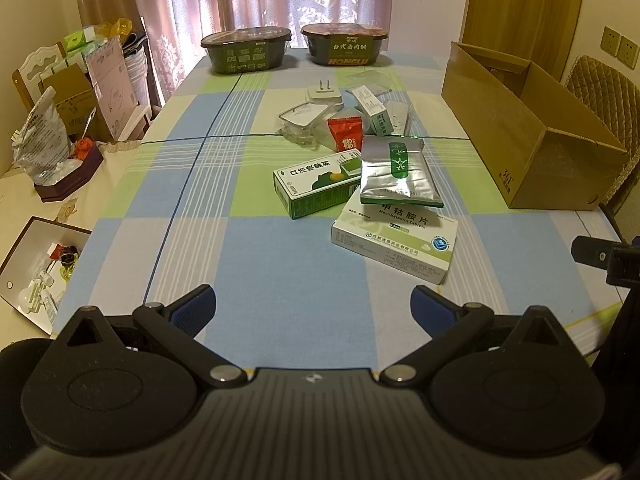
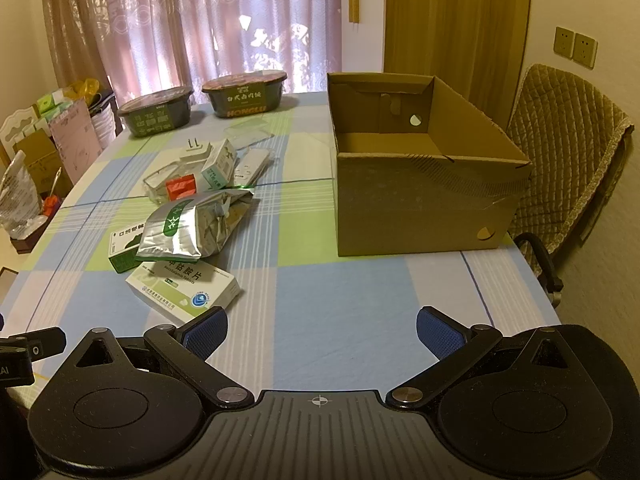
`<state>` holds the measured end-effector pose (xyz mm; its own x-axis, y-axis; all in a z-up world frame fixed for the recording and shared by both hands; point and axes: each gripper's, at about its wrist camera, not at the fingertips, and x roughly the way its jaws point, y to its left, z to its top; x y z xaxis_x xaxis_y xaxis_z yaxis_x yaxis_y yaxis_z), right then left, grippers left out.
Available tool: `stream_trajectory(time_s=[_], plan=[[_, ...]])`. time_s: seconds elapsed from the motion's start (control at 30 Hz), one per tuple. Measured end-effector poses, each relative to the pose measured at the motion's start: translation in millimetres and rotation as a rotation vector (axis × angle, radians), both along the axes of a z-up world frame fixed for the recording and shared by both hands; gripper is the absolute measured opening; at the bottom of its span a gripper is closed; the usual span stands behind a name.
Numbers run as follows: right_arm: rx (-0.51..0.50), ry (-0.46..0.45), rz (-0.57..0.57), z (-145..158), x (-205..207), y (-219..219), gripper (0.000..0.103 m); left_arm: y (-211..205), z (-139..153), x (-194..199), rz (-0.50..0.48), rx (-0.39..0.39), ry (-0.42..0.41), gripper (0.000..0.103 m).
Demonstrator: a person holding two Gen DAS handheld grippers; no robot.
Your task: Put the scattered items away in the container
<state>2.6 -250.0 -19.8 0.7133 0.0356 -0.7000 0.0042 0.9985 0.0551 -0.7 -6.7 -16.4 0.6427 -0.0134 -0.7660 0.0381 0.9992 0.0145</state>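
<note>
A pile of items lies mid-table: a white medicine box [image 1: 394, 242] [image 2: 184, 286] nearest me, a silver foil pouch [image 1: 396, 172] [image 2: 188, 222] leaning on it, a green-and-white box [image 1: 316, 184] [image 2: 124, 250], a red sachet [image 1: 346, 134] [image 2: 181, 187], a small teal box [image 1: 374, 110] [image 2: 220, 164], a clear plastic container [image 1: 302, 118] and a white plug adapter [image 1: 324, 94]. The open cardboard box [image 1: 528, 132] [image 2: 420, 168] stands at the right and looks empty inside. My left gripper [image 1: 314, 304] and right gripper [image 2: 322, 332] both hover open over the near table, holding nothing.
Two dark instant-meal bowls [image 1: 248, 50] [image 2: 244, 94] stand at the far edge by the curtain. A padded chair [image 2: 568, 168] sits right of the table. Cluttered boxes and bags [image 1: 60, 120] fill the left side beyond the table edge.
</note>
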Motion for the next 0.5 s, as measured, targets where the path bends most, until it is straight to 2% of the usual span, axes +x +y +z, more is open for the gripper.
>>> stream_trajectory(time_s=[0.5], plan=[[0.018, -0.007, 0.016, 0.7, -0.2, 1.6, 0.103, 2.9, 0.3, -1.9, 0.006, -0.001, -0.002, 0.102]])
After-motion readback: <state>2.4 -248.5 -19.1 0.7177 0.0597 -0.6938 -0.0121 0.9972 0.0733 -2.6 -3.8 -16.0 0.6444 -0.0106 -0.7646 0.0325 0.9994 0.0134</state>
